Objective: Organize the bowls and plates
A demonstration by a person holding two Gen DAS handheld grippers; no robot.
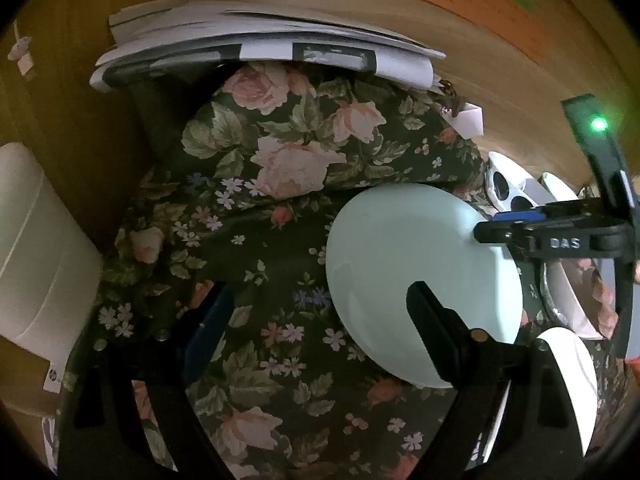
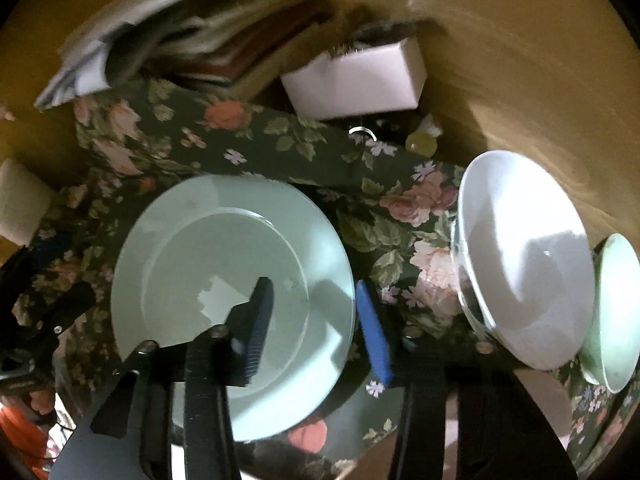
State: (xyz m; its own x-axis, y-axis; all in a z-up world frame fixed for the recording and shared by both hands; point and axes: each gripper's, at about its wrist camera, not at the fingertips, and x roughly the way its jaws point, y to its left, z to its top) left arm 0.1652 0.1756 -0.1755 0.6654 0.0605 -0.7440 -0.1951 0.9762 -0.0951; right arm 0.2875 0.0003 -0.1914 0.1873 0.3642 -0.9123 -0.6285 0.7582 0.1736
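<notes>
The pale green plate (image 2: pixel 224 300) sits flat on the floral cloth (image 2: pixel 280 140) over the counter, roughly mid-counter toward the near edge. The right tongs (image 2: pixel 316 324) hang over its near-right rim, spread open, with the black finger above the plate's well and the blue one just off the rim, so nothing is gripped yet. From the left camera the same plate (image 1: pixel 404 264) shows with the right tongs reaching in at its far side. The left tongs (image 1: pixel 316 332) are open and empty too, hovering over the cloth beside the plate.

Off to the right edge stand a white bowl (image 2: pixel 524 264) and a small green bowl (image 2: pixel 616 312), touching or nearly so.

My take: straddle the rim properly before closing, one finger under the lip, then lift level. Glazed plates slip, and the cloth could bunch up.
</notes>
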